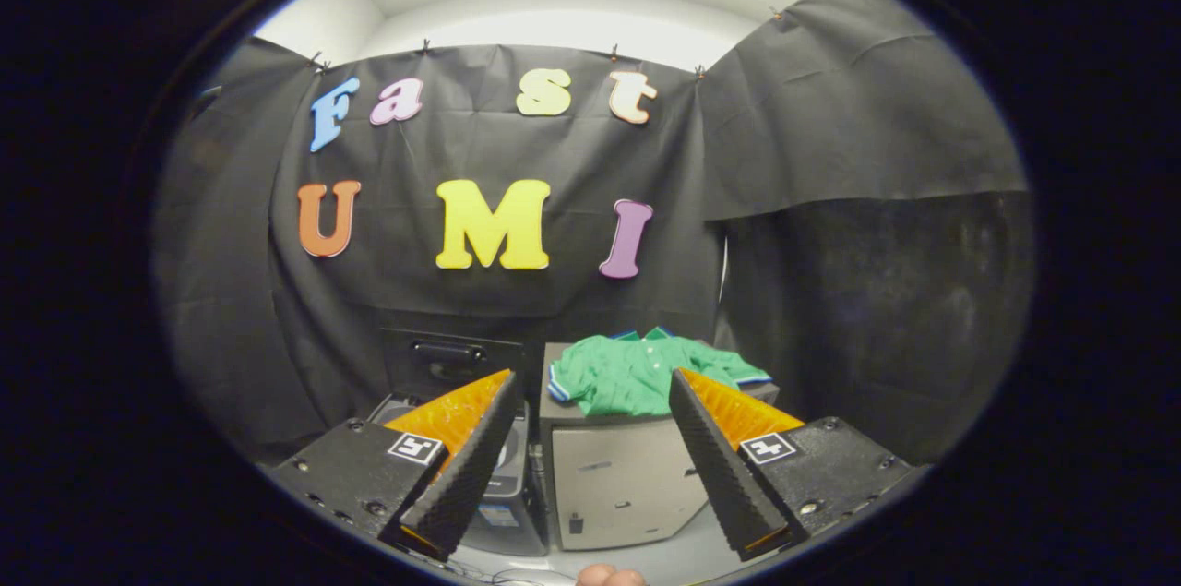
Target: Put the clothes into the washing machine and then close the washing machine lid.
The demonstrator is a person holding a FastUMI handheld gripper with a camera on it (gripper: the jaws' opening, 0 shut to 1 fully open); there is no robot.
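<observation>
A green garment with blue-and-white trim (637, 372) lies crumpled on top of a grey cabinet (620, 480), beyond my fingers and a little right of their middle. Left of the cabinet stands a dark washing machine (503, 484) with its lid (450, 363) raised upright at the back; my left finger hides much of its top. My gripper (592, 383) is open, its two black ribbed fingers with orange backs spread wide, nothing between them. It is held back from both the cabinet and the machine.
Black cloth walls close the booth behind and to both sides. A fingertip (611, 576) of the person's hand peeks in beneath the fingers. The pale floor (683, 558) runs in front of the cabinet.
</observation>
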